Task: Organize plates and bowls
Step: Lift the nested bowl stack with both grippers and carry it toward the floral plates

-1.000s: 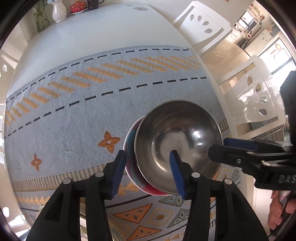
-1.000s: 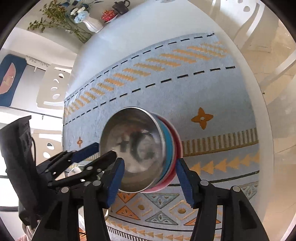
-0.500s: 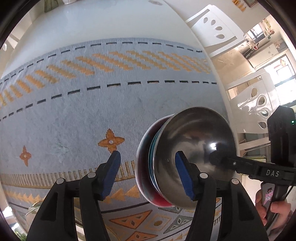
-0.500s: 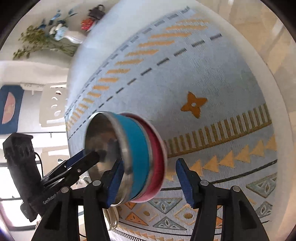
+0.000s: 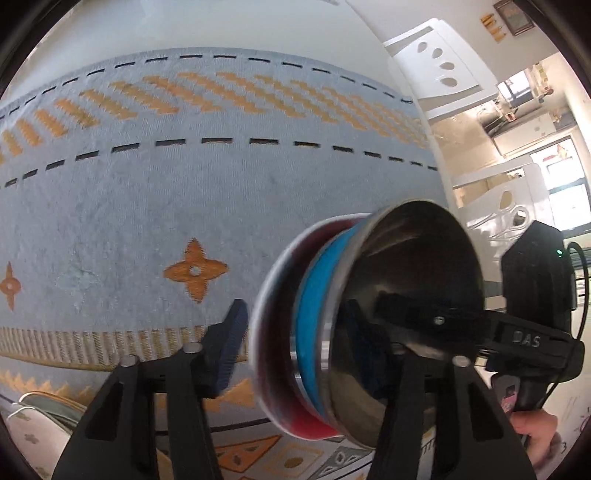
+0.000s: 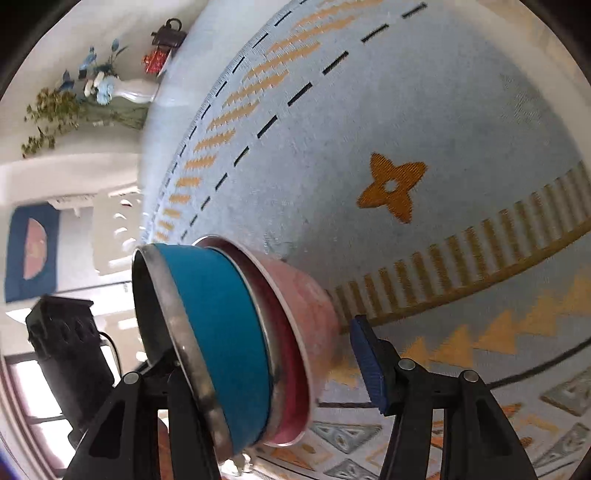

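Note:
A nested stack of bowls is tipped on its side above the patterned rug: a steel bowl with a blue outer wall (image 5: 410,302) (image 6: 218,325) sits inside a red bowl (image 5: 273,350) (image 6: 306,306). My left gripper (image 5: 291,343) straddles the stack's rim, one finger outside the red bowl, the other inside the steel bowl. My right gripper (image 6: 273,365) straddles the opposite rim the same way. Both jaws stand wide; it is unclear whether the pads press the stack.
The blue-grey rug (image 5: 184,192) with orange motifs covers the white table. A patterned plate (image 5: 33,424) lies at the near left corner. White chairs (image 5: 439,62) stand at the right. A vase of flowers (image 6: 110,92) and a teapot (image 6: 170,33) stand at the far end.
The bowl stack has tilted from lying open-side-up to standing on its side, and both grippers have rotated with it. The rug now looks closer.

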Action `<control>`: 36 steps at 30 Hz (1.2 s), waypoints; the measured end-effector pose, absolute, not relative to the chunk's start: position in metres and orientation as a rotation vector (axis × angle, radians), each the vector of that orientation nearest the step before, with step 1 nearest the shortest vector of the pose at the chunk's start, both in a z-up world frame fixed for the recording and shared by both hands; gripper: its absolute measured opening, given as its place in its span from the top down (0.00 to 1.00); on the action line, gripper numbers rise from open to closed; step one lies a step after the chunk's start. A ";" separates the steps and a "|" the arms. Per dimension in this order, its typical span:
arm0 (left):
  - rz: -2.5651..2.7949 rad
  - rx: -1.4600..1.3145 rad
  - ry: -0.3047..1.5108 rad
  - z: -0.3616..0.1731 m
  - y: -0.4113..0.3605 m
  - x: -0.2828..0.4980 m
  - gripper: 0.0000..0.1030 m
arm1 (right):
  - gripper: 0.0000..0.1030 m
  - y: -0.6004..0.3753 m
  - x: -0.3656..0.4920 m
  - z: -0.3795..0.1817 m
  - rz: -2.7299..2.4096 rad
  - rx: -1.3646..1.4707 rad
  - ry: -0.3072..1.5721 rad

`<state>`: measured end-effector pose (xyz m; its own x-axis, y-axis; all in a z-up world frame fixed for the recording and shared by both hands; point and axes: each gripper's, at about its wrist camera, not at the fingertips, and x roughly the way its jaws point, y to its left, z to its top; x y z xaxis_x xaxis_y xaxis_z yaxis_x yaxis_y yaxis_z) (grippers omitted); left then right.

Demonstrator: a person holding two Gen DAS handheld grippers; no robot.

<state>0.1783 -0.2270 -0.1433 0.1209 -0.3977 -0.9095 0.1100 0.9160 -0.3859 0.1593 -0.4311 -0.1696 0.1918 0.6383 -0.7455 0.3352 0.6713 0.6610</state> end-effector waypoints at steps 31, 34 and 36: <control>-0.332 -0.166 1.341 -0.100 -0.191 0.131 0.64 | 0.52 -0.354 0.142 -0.124 0.346 0.520 1.439; -0.338 -0.158 1.328 -0.090 -0.185 0.120 0.64 | 0.52 -0.349 0.132 -0.117 0.360 0.517 1.433; -0.345 -0.163 1.319 -0.084 -0.179 0.112 0.64 | 0.52 -0.344 0.124 -0.111 0.375 0.521 1.422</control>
